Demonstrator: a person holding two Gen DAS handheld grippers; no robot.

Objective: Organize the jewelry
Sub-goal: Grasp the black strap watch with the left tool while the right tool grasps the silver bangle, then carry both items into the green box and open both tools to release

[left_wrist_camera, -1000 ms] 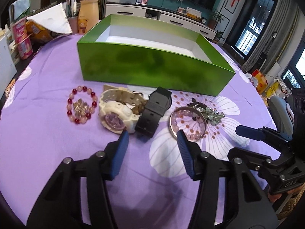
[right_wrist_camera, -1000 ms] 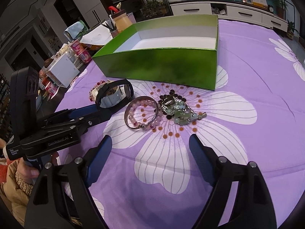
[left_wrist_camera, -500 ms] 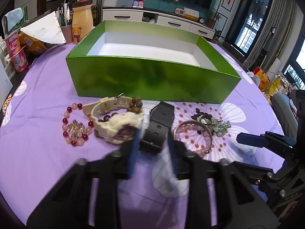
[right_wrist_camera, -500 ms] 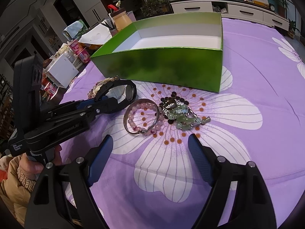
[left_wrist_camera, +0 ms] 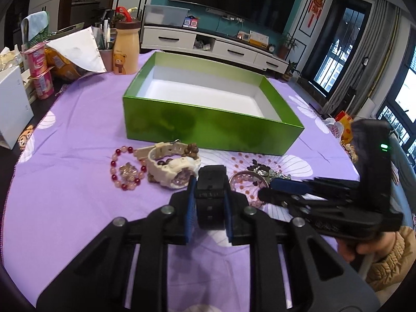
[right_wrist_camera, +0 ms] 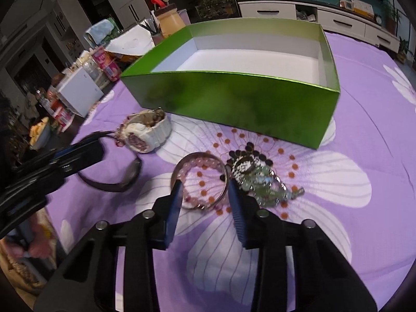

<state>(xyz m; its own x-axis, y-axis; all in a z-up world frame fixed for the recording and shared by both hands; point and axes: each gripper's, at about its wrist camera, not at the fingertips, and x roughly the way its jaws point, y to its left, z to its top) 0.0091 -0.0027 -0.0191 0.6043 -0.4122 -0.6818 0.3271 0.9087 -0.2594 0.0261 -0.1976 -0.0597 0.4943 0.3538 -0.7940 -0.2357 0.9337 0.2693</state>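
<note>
My left gripper (left_wrist_camera: 208, 197) is shut on the black watch (left_wrist_camera: 210, 195), which it holds by the strap; the watch's loop also shows in the right wrist view (right_wrist_camera: 114, 179). My right gripper (right_wrist_camera: 204, 189) has its blue pads on either side of a silver bangle with a pink bead bracelet (right_wrist_camera: 200, 182), closed around it on the cloth. A cream watch (left_wrist_camera: 173, 167), a red and pink bead bracelet (left_wrist_camera: 124, 169) and a pile of green and dark beads (right_wrist_camera: 260, 176) lie in front of the open green box (left_wrist_camera: 208, 127).
The purple flowered tablecloth (left_wrist_camera: 65, 195) covers a round table. At the far left edge stand a white box (left_wrist_camera: 13, 104), pink cups (left_wrist_camera: 39, 72), a bear bottle (left_wrist_camera: 126, 52) and papers (left_wrist_camera: 78, 52). The green box (right_wrist_camera: 234, 98) has a bare white inside.
My left gripper moved forward and closed on the black watch's strap, lifting it slightly. My right gripper moved forward and narrowed around the bangle and pink bracelet.
</note>
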